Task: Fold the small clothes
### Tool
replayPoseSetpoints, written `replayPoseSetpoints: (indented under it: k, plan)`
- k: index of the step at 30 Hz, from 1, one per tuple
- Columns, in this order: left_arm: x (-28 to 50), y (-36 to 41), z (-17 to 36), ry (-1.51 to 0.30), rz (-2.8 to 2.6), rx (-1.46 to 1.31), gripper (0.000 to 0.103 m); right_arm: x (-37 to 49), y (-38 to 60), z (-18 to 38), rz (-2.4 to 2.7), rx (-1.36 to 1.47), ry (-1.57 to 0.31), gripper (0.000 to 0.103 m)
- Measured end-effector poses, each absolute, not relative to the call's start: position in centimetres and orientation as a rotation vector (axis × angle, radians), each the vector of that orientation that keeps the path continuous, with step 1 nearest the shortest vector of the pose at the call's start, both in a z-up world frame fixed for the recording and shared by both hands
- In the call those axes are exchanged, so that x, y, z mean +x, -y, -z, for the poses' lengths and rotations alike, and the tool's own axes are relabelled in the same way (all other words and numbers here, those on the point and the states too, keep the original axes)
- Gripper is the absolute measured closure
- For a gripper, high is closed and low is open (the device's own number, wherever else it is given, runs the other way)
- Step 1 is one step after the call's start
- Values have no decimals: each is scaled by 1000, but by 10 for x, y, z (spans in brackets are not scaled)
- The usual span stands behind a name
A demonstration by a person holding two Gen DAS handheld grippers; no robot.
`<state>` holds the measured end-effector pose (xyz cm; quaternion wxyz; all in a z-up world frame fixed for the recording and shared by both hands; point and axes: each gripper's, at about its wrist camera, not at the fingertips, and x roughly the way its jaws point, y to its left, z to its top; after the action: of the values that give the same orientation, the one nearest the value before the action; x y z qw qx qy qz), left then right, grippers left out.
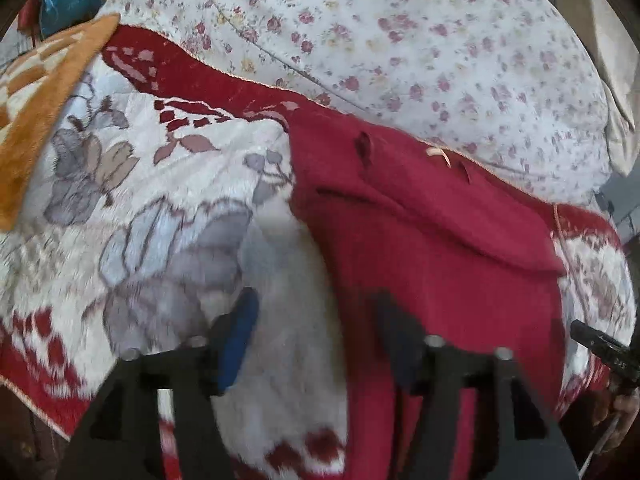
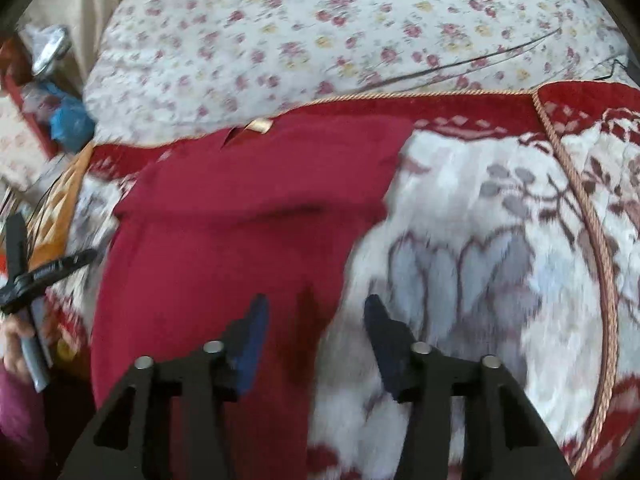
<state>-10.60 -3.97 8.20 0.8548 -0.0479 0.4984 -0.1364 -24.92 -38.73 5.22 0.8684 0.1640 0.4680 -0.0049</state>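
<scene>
surface: bed (image 2: 320,20) in floral sheet is carrying your stuff | on it: red-white plush blanket (image 1: 180,208) is lying spread | on blanket: red garment (image 2: 224,216) is lying, orange blanket (image 1: 44,112) overlapping its corner

both views pretty motion-smeared. red garment (image 1: 420,240) bottom hem cut off at lower edge in both, partly behind left gripper (image 1: 316,336) body. blue bag thing (image 2: 70,120) at far left too blurry to ID. right gripper (image 2: 316,320) fingertips smeared.

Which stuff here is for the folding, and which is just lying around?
For the folding:
red garment
left gripper
right gripper

Just lying around:
red-and-white blanket
flowery sheet
orange cloth
blue bag
</scene>
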Motion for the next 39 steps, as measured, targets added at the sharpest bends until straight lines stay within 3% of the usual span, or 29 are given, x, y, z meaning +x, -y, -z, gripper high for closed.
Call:
replayPoseSetpoints:
  k: [6, 7, 8, 10, 20, 22, 24, 26, 39]
  plan:
    - [-146, 51, -80, -1042, 256, -4, 41, -269, 361, -26, -16, 289, -1043, 49]
    - [-151, 50, -80, -1038, 249, 1, 40, -271, 355, -25, 7, 246, -1032, 59]
    - [-154, 49, -79, -1038, 243, 3, 40, -273, 348, -25, 44, 171, -1020, 80]
    - [-161, 46, -79, -1037, 232, 2, 40, -275, 346, -30, 54, 140, -1009, 97]
    - [-185, 38, -75, -1059, 214, 11, 39, -279, 355, -35, 116, 118, -1013, 97]
    - [-188, 37, -74, -1066, 224, 7, 37, -279, 358, -38, 92, 166, -1025, 96]
    - [-193, 36, -73, -1073, 245, -4, 31, -284, 366, -40, 69, 223, -1051, 83]
    - [-198, 35, -70, -1089, 273, -15, 28, -294, 369, -40, 23, 281, -1065, 46]
    - [-241, 36, -31, -1232, 325, 74, 28, -343, 338, 4, -226, 367, -1259, 43]
